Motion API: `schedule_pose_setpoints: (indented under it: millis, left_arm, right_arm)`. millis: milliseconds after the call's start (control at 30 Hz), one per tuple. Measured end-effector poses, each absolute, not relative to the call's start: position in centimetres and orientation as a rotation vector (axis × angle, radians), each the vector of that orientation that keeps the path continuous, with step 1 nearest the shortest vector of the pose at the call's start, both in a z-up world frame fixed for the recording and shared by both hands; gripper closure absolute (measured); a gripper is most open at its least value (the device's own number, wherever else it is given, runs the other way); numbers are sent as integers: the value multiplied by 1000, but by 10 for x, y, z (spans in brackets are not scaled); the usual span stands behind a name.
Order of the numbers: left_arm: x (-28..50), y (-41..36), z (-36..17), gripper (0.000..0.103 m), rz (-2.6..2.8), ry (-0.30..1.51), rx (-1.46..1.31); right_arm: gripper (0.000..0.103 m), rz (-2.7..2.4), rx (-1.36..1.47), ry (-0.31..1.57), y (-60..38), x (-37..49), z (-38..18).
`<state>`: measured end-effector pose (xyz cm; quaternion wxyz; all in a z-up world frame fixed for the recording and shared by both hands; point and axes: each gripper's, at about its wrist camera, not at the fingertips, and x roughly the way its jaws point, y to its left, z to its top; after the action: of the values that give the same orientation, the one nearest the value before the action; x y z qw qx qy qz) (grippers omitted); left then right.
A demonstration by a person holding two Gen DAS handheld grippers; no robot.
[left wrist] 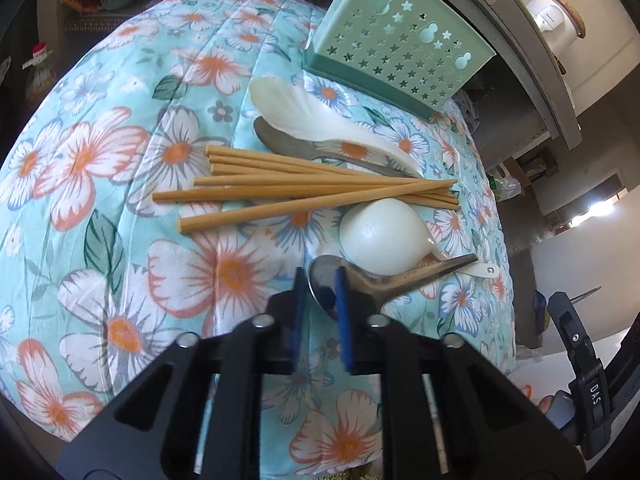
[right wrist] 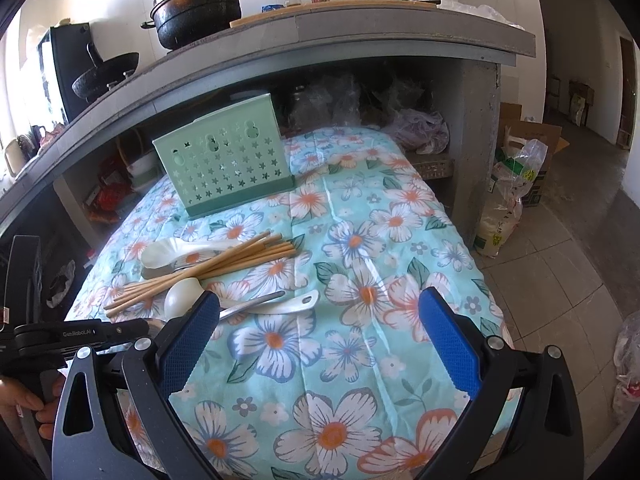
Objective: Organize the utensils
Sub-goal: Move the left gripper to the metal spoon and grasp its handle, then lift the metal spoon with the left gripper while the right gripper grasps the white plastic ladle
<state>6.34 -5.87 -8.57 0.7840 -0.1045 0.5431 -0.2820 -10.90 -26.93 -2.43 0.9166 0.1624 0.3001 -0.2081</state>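
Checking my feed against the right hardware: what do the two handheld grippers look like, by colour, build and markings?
Both are black plastic frames with triangular cut-outs and silver pivot bolts. The left gripper and right gripper carry blue textured pads. Seen from the other camera, the right one reads "DAS" in white, the left "GenRobot.AI". A bare hand grips the left handle; no cables visible.

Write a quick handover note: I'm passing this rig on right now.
Left gripper: fingers closed on the bowl of the metal spoon, which lies on the floral cloth.
Right gripper: open, holding nothing, above the cloth.
Chopsticks, two white spoons and a second metal spoon lie loose.
Green holder: contents hidden.
Left: lift the spoon, then move everything to the holder.
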Motion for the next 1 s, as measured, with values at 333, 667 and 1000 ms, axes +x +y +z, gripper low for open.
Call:
schedule_pose_setpoints:
  millis: [333, 667, 1000]
  left_arm:
    - [58, 0, -62, 100, -538, 1211, -233]
    - [64, 87, -26, 103, -459, 1110, -387]
    - [85, 117, 3, 103, -433, 996, -478]
  right_arm:
    - [6, -368, 231, 555, -254, -114, -5]
    - [40, -192, -89, 674, -197, -61, -40]
    - [65, -177, -560, 757, -135, -26, -89]
